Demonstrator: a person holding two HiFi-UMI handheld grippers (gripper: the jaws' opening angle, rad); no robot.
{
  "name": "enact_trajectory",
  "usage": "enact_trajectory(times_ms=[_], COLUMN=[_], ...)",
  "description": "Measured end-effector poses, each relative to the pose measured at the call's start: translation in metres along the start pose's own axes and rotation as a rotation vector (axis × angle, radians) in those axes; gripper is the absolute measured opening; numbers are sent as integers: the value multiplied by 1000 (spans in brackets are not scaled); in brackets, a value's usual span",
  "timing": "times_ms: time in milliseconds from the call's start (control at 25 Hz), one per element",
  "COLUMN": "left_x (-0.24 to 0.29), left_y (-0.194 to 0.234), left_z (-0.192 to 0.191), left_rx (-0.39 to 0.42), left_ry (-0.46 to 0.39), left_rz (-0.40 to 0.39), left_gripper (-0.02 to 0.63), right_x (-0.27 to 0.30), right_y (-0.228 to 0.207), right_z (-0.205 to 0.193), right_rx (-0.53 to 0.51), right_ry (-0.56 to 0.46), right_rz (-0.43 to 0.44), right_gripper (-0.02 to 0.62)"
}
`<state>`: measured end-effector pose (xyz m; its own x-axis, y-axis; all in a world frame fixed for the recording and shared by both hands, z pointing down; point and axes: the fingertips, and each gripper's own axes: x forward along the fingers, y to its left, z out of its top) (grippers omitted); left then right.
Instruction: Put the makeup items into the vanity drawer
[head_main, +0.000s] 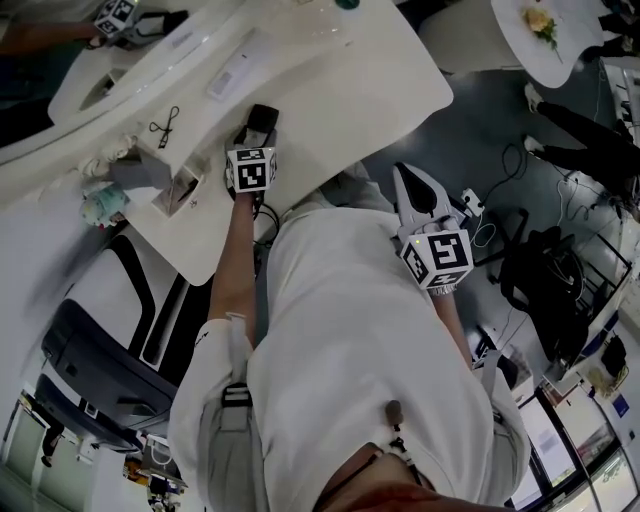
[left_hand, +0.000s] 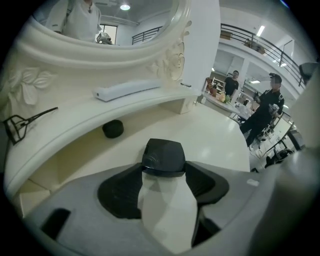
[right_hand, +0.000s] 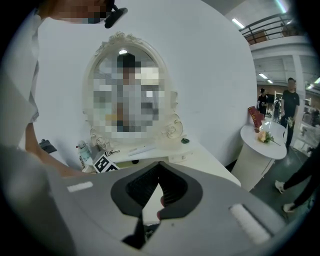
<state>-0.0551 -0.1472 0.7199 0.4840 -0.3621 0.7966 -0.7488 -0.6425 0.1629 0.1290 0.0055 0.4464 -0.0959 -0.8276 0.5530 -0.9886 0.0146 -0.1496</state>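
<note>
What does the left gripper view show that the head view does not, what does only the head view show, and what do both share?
Only the left gripper view: a small round black item under the shelf, and a balcony railing in the background. Only the head view: the right tool, beside the person's white shirt, and pale bottles at the vanity's end. Both: the dark compact in the left tool, the eyelash curler and the white tube on the shelf.

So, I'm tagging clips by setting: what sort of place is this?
Probably an indoor hall or showroom with a dressing corner: a white vanity table, its ornate mirror, and a railed mezzanine behind.
</note>
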Motion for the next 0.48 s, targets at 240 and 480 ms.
enact_trajectory(times_ms=[240, 480], left_x=[-36, -85], left_y=[0, 0], left_z=[-3, -9], left_rx=[-68, -185], left_ry=[-54, -152], left_rz=[6, 11], left_gripper=[273, 273], right_x=[-1, -1], right_y=[14, 35], right_z=[-2, -6], right_rx=[-27, -51], right_ry=[-2, -8], right_rz=[50, 126], right_gripper=[8, 8])
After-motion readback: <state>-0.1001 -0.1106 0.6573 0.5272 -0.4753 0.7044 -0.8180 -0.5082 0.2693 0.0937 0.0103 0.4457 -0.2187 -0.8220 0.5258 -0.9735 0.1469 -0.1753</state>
